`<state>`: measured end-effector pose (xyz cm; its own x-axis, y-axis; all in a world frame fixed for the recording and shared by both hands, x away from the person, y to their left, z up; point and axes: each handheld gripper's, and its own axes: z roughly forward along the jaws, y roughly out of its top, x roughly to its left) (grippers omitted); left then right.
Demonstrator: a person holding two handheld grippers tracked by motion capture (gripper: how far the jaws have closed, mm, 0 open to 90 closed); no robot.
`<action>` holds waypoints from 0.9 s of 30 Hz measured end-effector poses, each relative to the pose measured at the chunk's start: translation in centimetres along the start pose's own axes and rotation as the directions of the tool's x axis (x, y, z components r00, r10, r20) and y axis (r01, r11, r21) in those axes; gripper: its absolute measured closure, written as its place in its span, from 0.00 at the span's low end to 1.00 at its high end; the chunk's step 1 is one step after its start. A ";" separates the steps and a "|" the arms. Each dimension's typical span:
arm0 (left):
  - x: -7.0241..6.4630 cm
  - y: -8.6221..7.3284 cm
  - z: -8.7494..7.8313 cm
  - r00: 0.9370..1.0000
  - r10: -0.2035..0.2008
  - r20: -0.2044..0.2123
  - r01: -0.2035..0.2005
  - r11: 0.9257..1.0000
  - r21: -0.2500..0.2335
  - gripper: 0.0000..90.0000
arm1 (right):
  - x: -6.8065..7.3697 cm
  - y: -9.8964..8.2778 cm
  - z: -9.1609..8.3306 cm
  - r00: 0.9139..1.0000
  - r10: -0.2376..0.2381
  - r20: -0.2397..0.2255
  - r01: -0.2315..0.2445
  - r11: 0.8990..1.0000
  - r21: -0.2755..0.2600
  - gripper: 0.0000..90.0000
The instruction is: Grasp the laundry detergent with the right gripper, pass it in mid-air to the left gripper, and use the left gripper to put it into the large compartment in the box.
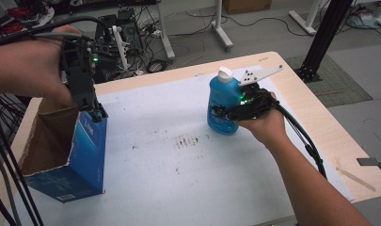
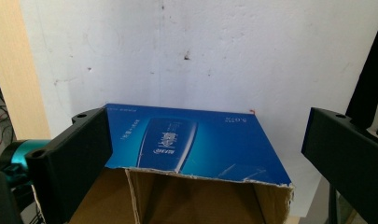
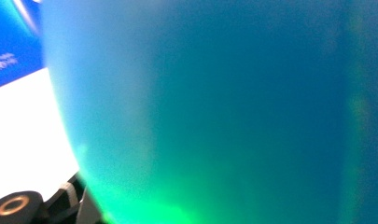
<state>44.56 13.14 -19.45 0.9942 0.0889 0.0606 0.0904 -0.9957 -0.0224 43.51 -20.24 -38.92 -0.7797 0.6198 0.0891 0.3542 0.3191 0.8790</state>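
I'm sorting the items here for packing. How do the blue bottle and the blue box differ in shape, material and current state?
The bottle is rounded plastic with a white cap; the box is square-edged cardboard with a torn, open top. The bottle stands mid-table with the right tongs around it; the box sits at the table's left edge, the left tongs open over its rim. Both are blue and upright.
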 end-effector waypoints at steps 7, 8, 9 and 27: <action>-0.8 0.8 -0.2 1.000 0.025 -0.005 -0.025 1.000 -0.005 0.02 | 2.0 1.4 -0.9 0.997 -0.043 -0.057 0.043 0.999 -0.002 0.52; -0.9 0.9 -0.3 1.000 0.027 -0.002 -0.027 1.000 -0.006 0.02 | 2.3 1.7 -1.0 0.997 -0.050 -0.066 0.050 0.999 -0.001 0.52; -1.0 1.0 -0.3 1.000 0.030 -0.002 -0.030 1.000 -0.010 0.02 | 2.6 2.0 -1.1 0.995 -0.056 -0.076 0.057 0.998 0.003 0.52; -3.8 2.3 -1.6 0.996 0.087 -0.002 -0.087 0.995 -0.041 0.02 | 9.5 5.7 0.0 0.952 -0.152 -0.265 0.171 0.984 0.050 0.52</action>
<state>40.86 10.42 -18.12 0.9982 0.0022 0.0600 0.0014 -0.9999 0.0136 38.14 -12.52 -33.07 -0.9331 0.3515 0.0760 0.2414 0.4557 0.8568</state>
